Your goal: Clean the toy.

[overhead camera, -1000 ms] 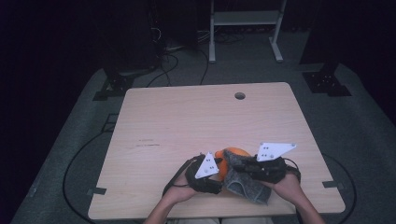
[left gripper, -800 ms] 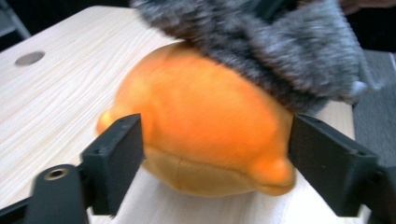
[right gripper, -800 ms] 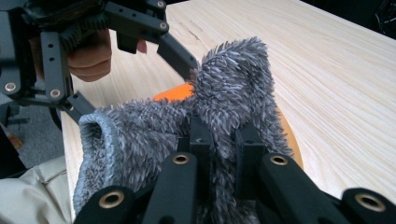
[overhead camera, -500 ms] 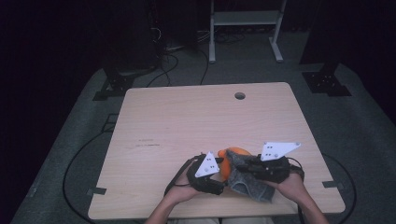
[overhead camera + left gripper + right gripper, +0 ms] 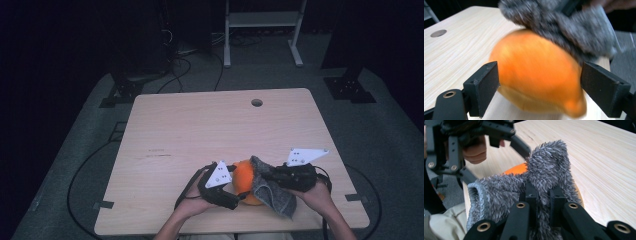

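An orange, lemon-shaped object lies near the table's front edge. A grey fuzzy cloth is draped over its right side. My right gripper is shut on a fold of that cloth, with the orange object peeking out behind it. My left gripper comes at the object from the left. Its jaws have just been opening and now stand wide on either side of the orange object, which looks blurred. The left gripper is open around it, and the cloth hangs over the object's top.
The light wooden table has a round cable hole near its far edge. Both hands work close to the front edge. A white stand and cables lie on the dark floor beyond the table.
The left gripper's jaws have spread wider around the orange object. More of the orange object shows beside the cloth than before. Both hands stay in nearly the same spot.
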`<state>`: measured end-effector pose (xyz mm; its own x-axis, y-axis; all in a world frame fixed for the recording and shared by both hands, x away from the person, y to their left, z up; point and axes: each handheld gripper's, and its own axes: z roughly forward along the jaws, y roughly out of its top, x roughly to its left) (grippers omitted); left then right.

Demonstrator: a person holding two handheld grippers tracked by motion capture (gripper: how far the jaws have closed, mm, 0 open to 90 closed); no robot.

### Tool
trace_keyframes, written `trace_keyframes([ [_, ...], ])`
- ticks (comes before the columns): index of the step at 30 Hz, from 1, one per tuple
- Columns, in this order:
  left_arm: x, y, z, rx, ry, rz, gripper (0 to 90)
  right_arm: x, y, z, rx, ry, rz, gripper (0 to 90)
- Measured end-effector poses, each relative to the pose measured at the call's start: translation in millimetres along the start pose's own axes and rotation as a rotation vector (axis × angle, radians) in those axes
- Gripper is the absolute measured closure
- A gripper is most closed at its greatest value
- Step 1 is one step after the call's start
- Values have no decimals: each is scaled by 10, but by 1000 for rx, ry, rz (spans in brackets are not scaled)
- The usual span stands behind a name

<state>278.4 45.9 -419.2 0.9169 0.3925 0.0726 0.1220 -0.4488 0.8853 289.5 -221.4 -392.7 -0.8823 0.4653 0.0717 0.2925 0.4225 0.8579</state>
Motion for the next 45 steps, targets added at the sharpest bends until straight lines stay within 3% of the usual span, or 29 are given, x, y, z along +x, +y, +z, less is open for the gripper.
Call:
trace_keyframes([
  [5, -47, -30, 40, 40, -3, 35, 218, 101, 57, 43, 26, 16, -32, 804],
  [7, -92, -43, 45, 55, -20, 72, 240, 249, 146, 105, 8, 70, -66, 804],
  [10, -107, -83, 47, 98, -16, 110, 244, 308, 188, 182, 40, 60, -105, 805],
  [13, -82, -107, 38, 122, -18, 111, 246, 238, 147, 174, 35, 47, -86, 804],
  [14, -60, -138, 32, 134, -19, 109, 246, 150, 93, 132, 34, 16, -59, 804],
  [15, -60, -138, 32, 134, -19, 109, 245, 150, 93, 132, 34, 16, -59, 804],
  [17, -32, -147, 9, 128, -29, 95, 222, 46, 2, 87, 34, 5, -14, 804],
  [18, -7, -104, -14, 95, -35, 69, 192, 37, -13, 88, 28, 6, -7, 804],
  [21, -2, -53, -35, 4, -13, 48, 168, 86, 9, 102, 20, 9, -25, 804],
  [23, -16, -48, -21, 9, -11, 65, 171, 121, 20, 125, 12, 29, -35, 803],
  [24, -37, -87, 16, 62, -5, 92, 177, 202, 46, 180, 27, 39, -72, 803],
  [25, -37, -87, 16, 62, -5, 92, 188, 223, 53, 200, 35, 36, -88, 803],
  [26, -7, -116, -3, 72, -15, 68, 193, 219, 51, 202, 37, 38, -86, 803],
  [29, 30, -142, -29, 106, -8, 75, 215, 167, 29, 187, 43, 28, -74, 803],
  [30, 65, -181, -47, 124, -10, 71, 215, 90, -28, 158, 46, 19, -40, 803],
  [32, 91, -187, -59, 105, -19, 55, 208, 36, -79, 137, 45, 16, -6, 803],
  [35, 85, -140, -61, 76, -9, 55, 147, 51, -76, 138, 39, 6, -6, 803],
  [36, 54, -101, -52, 25, 1, 63, 147, 100, -45, 157, 31, 6, -23, 803],
  [38, 38, -92, -34, 27, 3, 75, 153, 120, -34, 165, 26, 15, -27, 803],
  [39, 29, -96, -18, 46, 10, 88, 166, 162, -10, 192, 26, 20, -56, 803],
  [41, 52, -134, -9, 56, 3, 72, 192, 164, -10, 196, 33, 18, -62, 803],
  [42, 86, -164, -21, 60, -1, 40, 201, 119, -39, 183, 22, 25, -43, 801],
  [45, 113, -186, -36, 75, 1, 25, 206, 48, -90, 164, 31, 8, -23, 801],
])
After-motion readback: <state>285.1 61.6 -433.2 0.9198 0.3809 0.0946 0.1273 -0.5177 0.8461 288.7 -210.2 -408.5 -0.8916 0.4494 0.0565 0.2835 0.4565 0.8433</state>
